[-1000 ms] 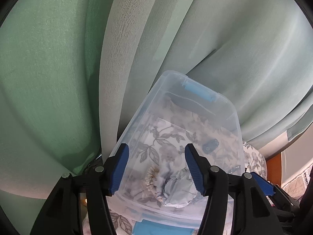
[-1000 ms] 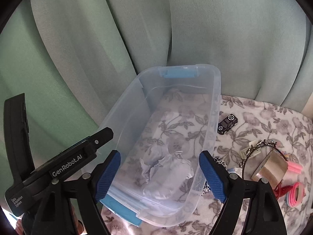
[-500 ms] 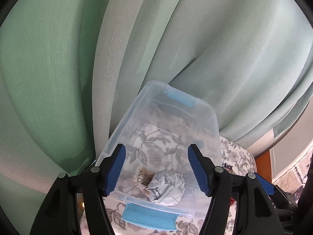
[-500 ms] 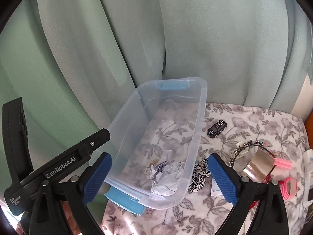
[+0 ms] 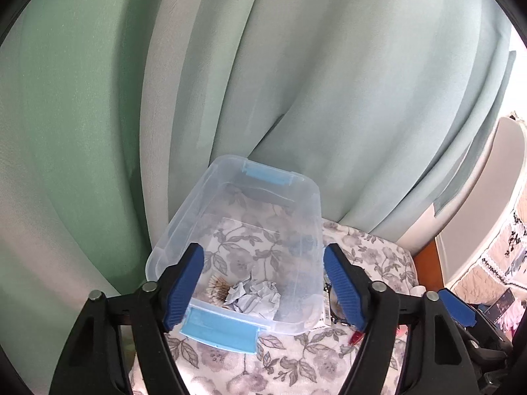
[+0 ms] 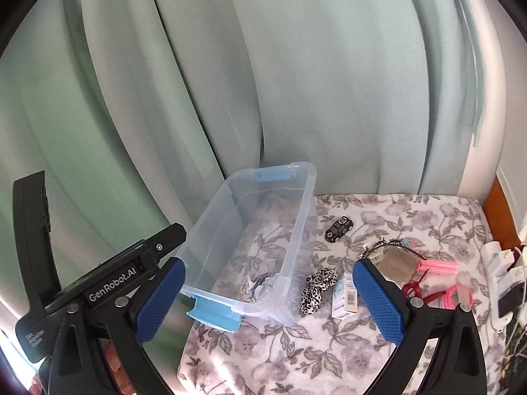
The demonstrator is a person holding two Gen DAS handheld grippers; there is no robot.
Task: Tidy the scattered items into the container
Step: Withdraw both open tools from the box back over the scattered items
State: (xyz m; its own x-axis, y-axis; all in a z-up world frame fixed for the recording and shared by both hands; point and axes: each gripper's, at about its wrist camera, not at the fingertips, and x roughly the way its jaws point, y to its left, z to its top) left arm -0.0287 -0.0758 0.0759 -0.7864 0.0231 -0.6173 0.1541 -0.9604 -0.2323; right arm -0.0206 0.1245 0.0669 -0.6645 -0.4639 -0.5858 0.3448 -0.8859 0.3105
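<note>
A clear plastic bin (image 6: 298,197) with blue handles stands on the floral cloth; it also shows in the left wrist view (image 5: 184,217). Crumpled paper (image 5: 260,299) and a bundle of cotton swabs (image 5: 219,291) lie in its near end. Right of the bin lie a black toy car (image 6: 339,227), a leopard scrunchie (image 6: 316,288), a small white box (image 6: 344,298), a headband (image 6: 385,245), a pink comb (image 6: 438,266) and pink loops (image 6: 456,298). My left gripper (image 5: 263,283) is open and empty above the bin's near end. My right gripper (image 6: 270,302) is open and empty, held back from the bin.
Pale green curtains (image 6: 296,82) hang right behind the bin. The floral cloth (image 6: 296,355) covers the surface, with a wooden edge (image 6: 500,210) at the right. A white power strip with cables (image 6: 497,270) lies at the far right.
Both grippers have pulled up and back from the bin, so it looks smaller and more of the cloth and scattered items shows. Both stay open and empty.
</note>
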